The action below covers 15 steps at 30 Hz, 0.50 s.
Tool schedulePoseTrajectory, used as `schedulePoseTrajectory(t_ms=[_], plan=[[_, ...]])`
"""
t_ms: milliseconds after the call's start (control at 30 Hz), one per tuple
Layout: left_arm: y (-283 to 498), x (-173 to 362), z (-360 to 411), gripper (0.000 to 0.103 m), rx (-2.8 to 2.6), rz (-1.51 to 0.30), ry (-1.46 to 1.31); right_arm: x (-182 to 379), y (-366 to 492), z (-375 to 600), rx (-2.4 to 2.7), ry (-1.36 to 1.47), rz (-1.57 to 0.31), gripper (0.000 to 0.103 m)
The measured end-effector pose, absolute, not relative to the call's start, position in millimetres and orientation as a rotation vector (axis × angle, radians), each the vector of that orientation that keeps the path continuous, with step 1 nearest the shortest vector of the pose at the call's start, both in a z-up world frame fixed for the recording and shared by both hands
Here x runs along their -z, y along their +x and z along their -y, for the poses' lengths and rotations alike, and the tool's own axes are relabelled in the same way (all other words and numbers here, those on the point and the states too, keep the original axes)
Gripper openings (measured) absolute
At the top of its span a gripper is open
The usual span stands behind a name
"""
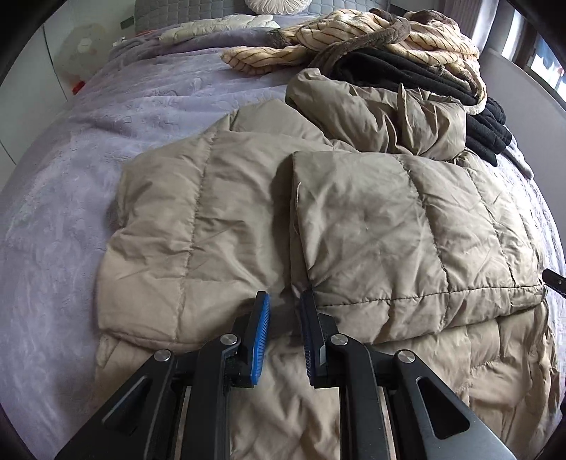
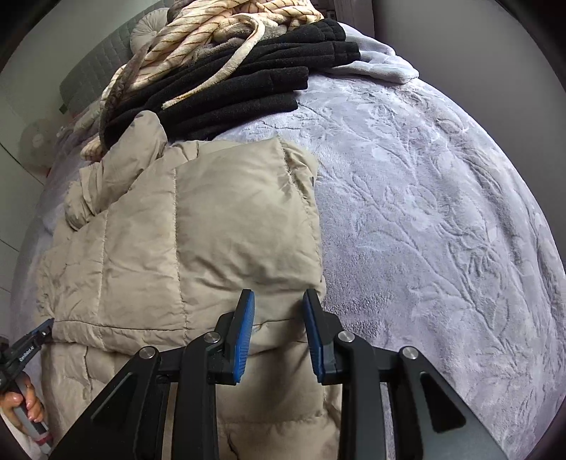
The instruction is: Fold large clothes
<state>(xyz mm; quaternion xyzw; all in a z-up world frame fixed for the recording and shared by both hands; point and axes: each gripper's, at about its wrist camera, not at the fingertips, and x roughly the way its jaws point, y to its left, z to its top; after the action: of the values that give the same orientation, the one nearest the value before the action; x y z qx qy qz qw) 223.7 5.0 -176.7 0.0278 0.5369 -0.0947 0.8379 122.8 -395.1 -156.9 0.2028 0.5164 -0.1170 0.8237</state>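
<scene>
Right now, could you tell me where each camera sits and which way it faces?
Left wrist: on the left gripper, aimed steeply down over the folded beige jacket on the purple bedspread; its own two fingers show, nothing between them.
Right wrist: on the right gripper, aimed down at the jacket's right edge and bare bedspread; its own fingers show, plus the left gripper and the hand holding it at lower left.
Shared: the jacket, bedspread, black clothes and striped blanket.
</scene>
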Motion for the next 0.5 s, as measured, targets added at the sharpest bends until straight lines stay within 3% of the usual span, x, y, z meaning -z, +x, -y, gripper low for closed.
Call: schedulePoseTrajectory(t_ms=[300,333,367,400,433,500], plan=[[198.5,155.6,-1.4,0.019,0.171,-1.177,0.047,141.0,98.3,393.7,0.210,0.509,-1.125,0.055],[195.2,155.4,-0.6,0.033,0.169,-1.182,0.046,140.6,96.1,392.3,0.204,0.510,-1.129,0.056],[192.0,154.7,0.3,0.054,0.162,-1.188,0.046,140.4,93.8,391.0,0.198,0.511,-1.133,0.059],[186.7,152.2,0.2,0.094,0.138,-1.180,0.042,140.0,91.5,390.3,0.188,0.514,-1.138,0.061],[181.7,147.6,0.1,0.101,0.123,-1.151,0.036,139.7,89.4,389.9,0.180,0.520,-1.141,0.062],[174.6,143.0,4.6,0.101,0.125,-1.143,0.048,139.1,85.8,389.3,0.162,0.531,-1.146,0.068]])
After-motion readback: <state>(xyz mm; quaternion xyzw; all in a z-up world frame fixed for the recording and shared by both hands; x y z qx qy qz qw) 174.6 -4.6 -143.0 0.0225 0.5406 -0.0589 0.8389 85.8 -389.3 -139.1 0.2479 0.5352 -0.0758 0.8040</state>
